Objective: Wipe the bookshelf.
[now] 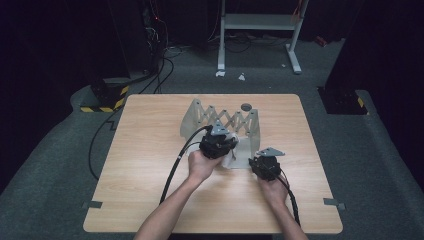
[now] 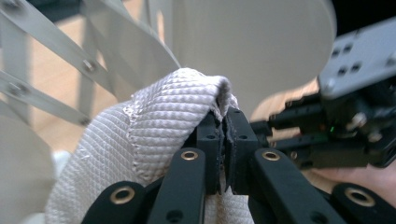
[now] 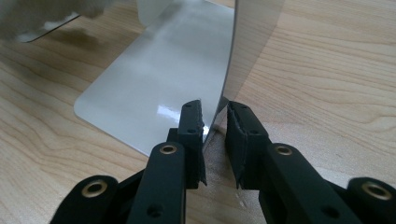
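High view: a pale wooden tabletop (image 1: 150, 165) is seen from above, carrying a grey metal expanding rack (image 1: 222, 122) with a scissor lattice between upright plates, set near the middle toward the far edge. A small dark round object (image 1: 246, 106) lies just behind the rack. The left gripper (image 1: 218, 145) is held over the near side of the rack, and a white cloth (image 1: 228, 159) is seen bunched beneath it, beside the rack's flat base. The right gripper (image 1: 265, 166) is held lower and to the right, at the near right corner of the rack. In the left gripper view, the cloth (image 2: 154, 140), a waffle-weave fabric with a stitched hem, is draped over the left gripper (image 2: 224, 149), whose jaws are closed on a fold of it; the lattice bars and a rounded plate of the rack (image 2: 252, 46) are seen behind, and the right gripper (image 2: 345, 126) is seen farther off at the right. In the right gripper view, the jaws of the right gripper (image 3: 215, 140) are set narrowly apart on either side of the thin upright plate of the rack (image 3: 159, 79); whether the plate is actually pinched cannot be told. The plate's flat base is seen resting on the tabletop (image 3: 327, 70).
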`<state>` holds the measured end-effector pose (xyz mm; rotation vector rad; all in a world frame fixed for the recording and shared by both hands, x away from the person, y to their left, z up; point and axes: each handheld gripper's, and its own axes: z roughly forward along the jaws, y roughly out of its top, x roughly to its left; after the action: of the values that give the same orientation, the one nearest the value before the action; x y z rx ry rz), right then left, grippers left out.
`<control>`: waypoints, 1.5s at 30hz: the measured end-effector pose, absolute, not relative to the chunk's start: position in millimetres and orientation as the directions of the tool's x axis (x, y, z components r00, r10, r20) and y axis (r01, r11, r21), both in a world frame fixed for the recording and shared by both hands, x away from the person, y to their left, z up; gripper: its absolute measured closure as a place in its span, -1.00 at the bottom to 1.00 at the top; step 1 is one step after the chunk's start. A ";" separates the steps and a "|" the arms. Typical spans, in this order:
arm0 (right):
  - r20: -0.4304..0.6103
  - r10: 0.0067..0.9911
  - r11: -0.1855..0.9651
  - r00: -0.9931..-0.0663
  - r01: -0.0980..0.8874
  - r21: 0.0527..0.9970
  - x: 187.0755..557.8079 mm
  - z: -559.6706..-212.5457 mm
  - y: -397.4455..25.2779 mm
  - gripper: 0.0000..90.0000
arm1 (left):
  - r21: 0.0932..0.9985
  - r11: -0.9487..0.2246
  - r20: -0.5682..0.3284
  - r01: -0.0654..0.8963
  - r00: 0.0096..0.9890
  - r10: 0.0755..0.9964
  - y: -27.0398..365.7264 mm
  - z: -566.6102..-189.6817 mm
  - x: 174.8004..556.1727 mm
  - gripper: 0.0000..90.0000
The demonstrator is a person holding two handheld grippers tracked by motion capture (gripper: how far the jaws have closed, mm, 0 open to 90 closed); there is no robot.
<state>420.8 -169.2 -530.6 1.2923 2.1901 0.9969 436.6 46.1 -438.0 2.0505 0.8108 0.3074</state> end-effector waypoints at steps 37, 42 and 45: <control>0.015 0.867 0.321 -0.499 0.580 0.749 420.8 -530.6 -168.8 0.69 | 0.794 -0.292 -0.124 0.533 0.613 0.781 113.2 -474.7 403.0 -0.20; 0.012 0.864 0.325 -0.503 0.577 0.749 420.7 -530.6 -168.7 0.68 | 0.808 -0.269 -0.102 0.524 0.573 0.813 131.9 -468.2 398.8 -0.27; 0.012 0.864 0.326 -0.504 0.577 0.749 420.5 -530.5 -168.3 0.67 | 0.829 -0.215 -0.108 0.517 0.525 0.844 147.6 -465.1 395.0 -0.21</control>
<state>420.5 -168.3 -530.5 1.2756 2.2073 1.0032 395.0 147.6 -465.1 1.8819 1.1192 0.4671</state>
